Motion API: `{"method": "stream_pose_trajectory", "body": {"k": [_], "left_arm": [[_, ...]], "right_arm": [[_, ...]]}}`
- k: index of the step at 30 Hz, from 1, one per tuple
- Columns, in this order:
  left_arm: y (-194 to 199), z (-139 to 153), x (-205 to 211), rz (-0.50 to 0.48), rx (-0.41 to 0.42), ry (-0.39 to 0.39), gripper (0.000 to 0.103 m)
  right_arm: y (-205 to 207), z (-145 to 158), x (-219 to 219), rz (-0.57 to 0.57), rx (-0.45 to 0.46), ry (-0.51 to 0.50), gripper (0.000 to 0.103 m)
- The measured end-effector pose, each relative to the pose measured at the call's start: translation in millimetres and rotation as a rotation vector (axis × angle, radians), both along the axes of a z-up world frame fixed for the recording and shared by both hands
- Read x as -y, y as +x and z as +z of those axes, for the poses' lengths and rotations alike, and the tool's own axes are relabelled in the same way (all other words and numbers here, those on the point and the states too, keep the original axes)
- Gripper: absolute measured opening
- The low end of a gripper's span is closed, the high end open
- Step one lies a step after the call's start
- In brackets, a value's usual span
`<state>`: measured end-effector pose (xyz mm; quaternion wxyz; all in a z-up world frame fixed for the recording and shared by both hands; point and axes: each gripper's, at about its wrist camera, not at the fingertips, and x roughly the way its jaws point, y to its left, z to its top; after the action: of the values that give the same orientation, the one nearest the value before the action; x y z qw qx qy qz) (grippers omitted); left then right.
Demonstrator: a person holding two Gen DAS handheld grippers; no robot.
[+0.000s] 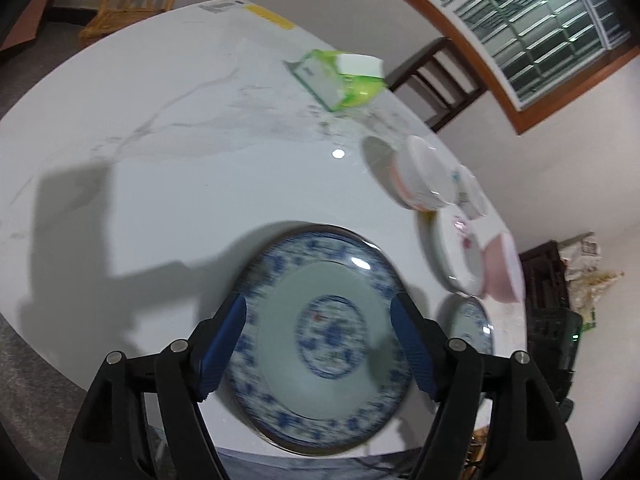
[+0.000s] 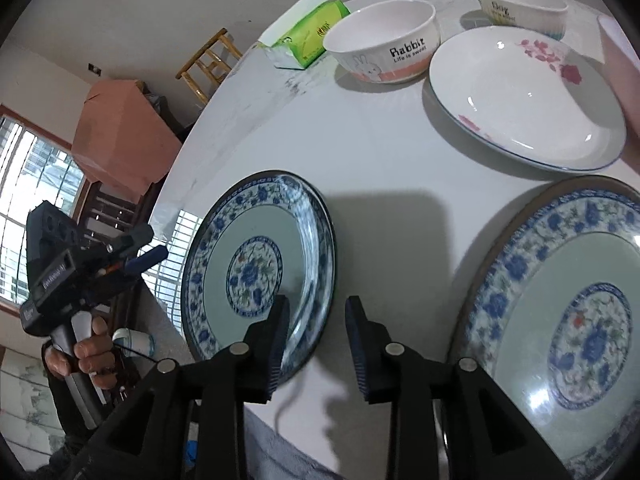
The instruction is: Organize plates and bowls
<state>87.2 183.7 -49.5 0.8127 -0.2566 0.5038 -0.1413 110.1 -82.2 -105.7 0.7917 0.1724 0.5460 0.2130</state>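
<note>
Above the bench (image 1: 168, 128), the left hand-held gripper (image 1: 318, 344) hung spread over a blue-patterned plate (image 1: 320, 340); the right hand-held gripper (image 2: 316, 344) stood parted and empty at its three o'clock, likely just freed for stacking.

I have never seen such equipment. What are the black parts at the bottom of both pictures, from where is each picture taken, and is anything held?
Each picture comes from a camera on a hand-held gripper, looking along its two fingers. The black parts are those fingers.

The left gripper is open above a blue-patterned plate and holds nothing. The right camera shows it from outside, in the person's hand.

The right gripper is slightly open, with only table between its fingers. On the table are a second blue plate, a white flowered plate, a rabbit bowl, another bowl and a green tissue pack.
</note>
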Motion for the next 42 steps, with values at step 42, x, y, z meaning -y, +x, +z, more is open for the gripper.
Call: {"method": "stream_pose_trajectory", "body": {"k": [42], "left_arm": [[4.3,-32.1,213.8,-0.337,-0.194,-0.12,0.072]], "right_arm": [[-93.8,-6.6,263.2,-0.408,-0.009,0.059,0.029]]}}
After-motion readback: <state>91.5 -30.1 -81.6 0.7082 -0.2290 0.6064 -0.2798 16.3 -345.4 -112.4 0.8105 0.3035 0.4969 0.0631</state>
